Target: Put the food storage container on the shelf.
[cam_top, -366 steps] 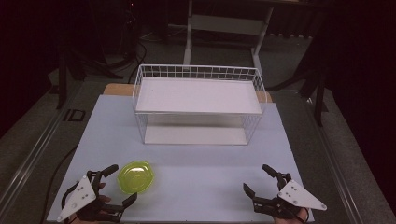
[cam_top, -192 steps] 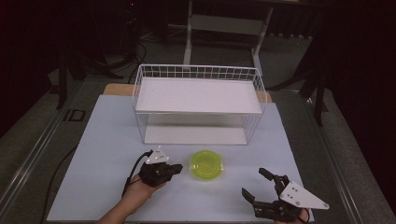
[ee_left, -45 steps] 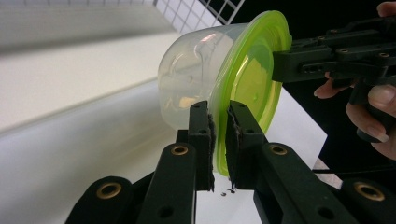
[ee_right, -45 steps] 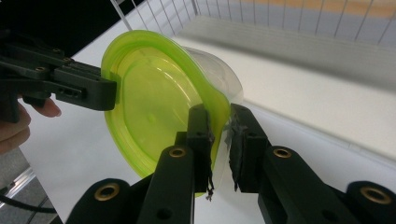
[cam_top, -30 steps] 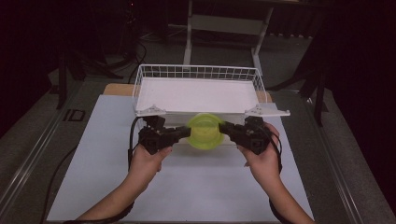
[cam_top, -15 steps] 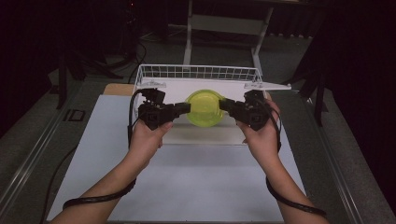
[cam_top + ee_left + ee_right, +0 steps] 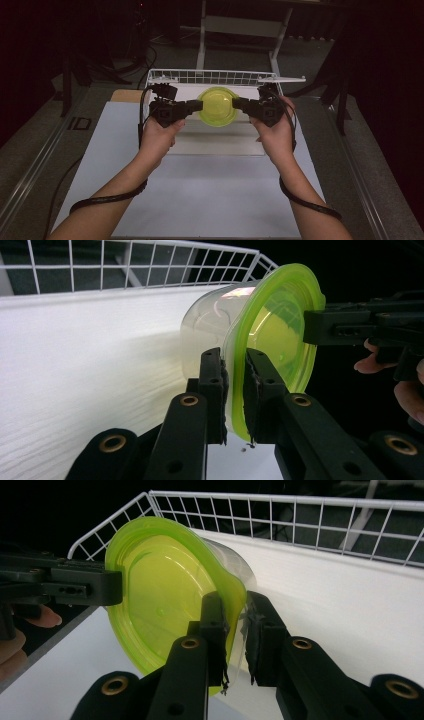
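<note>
One white wire basket (image 7: 220, 77) stands on the counter (image 7: 200, 200). Above its shelf hangs one clear container with a yellow-green lid (image 7: 217, 106), its rim pinched by two grippers: left gripper (image 7: 194, 106) and right gripper (image 7: 240, 104), jaws narrow.

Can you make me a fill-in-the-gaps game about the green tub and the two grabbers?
1. The lid of the tub is bright ____.
2. The left gripper and the right gripper each pinch the tub's ____.
3. The tub is held up over the white wire ____, above its shelf.

Missing words: green; rim; rack
</note>
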A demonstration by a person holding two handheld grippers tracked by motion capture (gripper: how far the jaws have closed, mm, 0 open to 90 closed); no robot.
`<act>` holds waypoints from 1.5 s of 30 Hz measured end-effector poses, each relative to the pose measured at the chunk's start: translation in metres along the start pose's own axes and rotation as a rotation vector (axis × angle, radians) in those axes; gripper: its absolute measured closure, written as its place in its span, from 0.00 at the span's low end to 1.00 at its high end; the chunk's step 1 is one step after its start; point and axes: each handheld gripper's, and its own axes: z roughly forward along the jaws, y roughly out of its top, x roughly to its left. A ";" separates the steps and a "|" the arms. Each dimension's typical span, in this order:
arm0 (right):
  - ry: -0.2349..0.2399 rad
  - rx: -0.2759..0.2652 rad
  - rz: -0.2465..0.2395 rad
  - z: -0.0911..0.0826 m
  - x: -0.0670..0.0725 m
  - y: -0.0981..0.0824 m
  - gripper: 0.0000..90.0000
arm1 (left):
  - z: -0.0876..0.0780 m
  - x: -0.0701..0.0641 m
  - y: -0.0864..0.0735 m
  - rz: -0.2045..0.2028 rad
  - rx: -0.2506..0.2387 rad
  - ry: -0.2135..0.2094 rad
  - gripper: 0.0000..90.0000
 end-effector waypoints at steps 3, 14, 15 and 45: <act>0.009 0.029 0.018 0.005 -0.003 0.002 0.89 | 0.005 0.003 0.000 -0.001 0.006 0.011 0.84; 0.031 0.104 0.111 0.016 -0.018 0.019 0.88 | 0.009 0.007 0.005 0.004 -0.026 0.034 0.79; 0.025 0.102 0.111 0.017 -0.018 0.020 0.88 | 0.009 0.008 0.006 -0.001 -0.025 0.038 0.84; -0.005 0.082 0.165 0.034 -0.024 0.032 0.67 | 0.027 0.030 0.024 -0.049 -0.065 0.120 0.57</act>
